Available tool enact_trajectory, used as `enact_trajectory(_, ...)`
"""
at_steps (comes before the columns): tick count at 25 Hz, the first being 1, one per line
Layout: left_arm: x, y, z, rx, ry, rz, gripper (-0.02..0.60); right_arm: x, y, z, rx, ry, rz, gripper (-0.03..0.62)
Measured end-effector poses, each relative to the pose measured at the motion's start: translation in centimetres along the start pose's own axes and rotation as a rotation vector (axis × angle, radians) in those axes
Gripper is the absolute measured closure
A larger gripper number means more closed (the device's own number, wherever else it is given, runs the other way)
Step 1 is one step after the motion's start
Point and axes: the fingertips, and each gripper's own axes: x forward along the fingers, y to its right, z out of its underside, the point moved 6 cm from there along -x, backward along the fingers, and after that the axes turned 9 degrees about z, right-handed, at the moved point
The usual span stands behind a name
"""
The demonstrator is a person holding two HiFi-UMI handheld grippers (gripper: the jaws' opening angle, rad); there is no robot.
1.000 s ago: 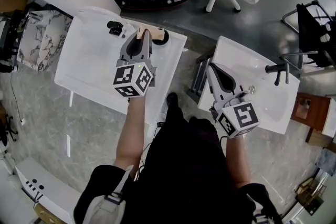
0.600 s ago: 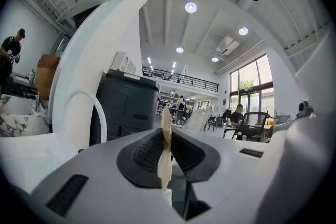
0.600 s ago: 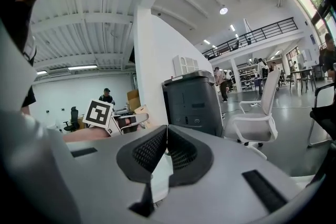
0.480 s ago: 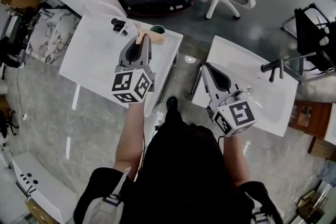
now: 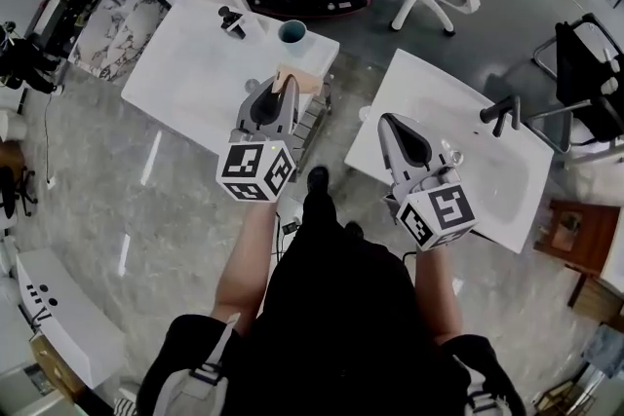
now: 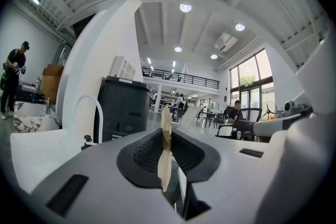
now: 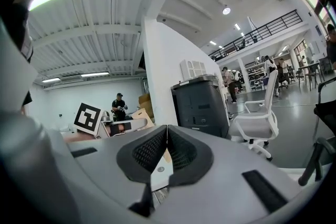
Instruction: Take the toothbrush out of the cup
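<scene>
Head view: the left gripper (image 5: 285, 85) hangs over the near edge of the left white table (image 5: 185, 73), its jaws pinching a flat tan toothbrush (image 5: 297, 78) that stands upright between the pads (image 6: 144, 152). The right gripper (image 5: 387, 122), jaws pressed together on nothing, hovers at the near left corner of the right white table (image 5: 458, 112). A strip of grey floor (image 5: 353, 54) lies open between the tables. Farther back, the teal cup (image 5: 292, 32) sits by the left table's far edge, apart from the toothbrush.
</scene>
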Motion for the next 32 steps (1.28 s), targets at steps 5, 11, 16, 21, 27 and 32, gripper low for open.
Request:
enact_trajectory(5, -3.4, 4.2, 1.0, 0.014, 0.004, -0.015, 0.526, -3.6, -0.2, 1.1, -0.01, 0.018, -0.046, 0.563)
enact_trajectory(11, -7.9, 8.1, 2.7, 0.01, 0.0, -0.051, 0.526, -7.6, -0.8, 3.0, -0.013, 0.012, -0.101, 0.563)
enact_trajectory(16, -11.0, 10.2, 3.7, 0.006, -0.002, -0.096, 0.526, -9.3, -1.6, 3.5, 0.002, 0.029, -0.167, 0.563)
enact_trajectory(21, -13.4, 11.5, 4.0, -0.006, 0.0, -0.129, 0.526, -9.7, -2.5, 3.3, 0.017, 0.03, -0.21, 0.563)
enact_trajectory(27, -15.2, 11.8, 3.8, -0.022, 0.014, -0.147, 0.526, -9.4, -3.5, 3.3, -0.042, 0.008, -0.221, 0.564)
enact_trajectory(32, -16.5, 11.5, 3.2, -0.013, 0.027, -0.148, 0.526, -9.0, -3.9, 3.3, -0.06, 0.017, -0.2, 0.565)
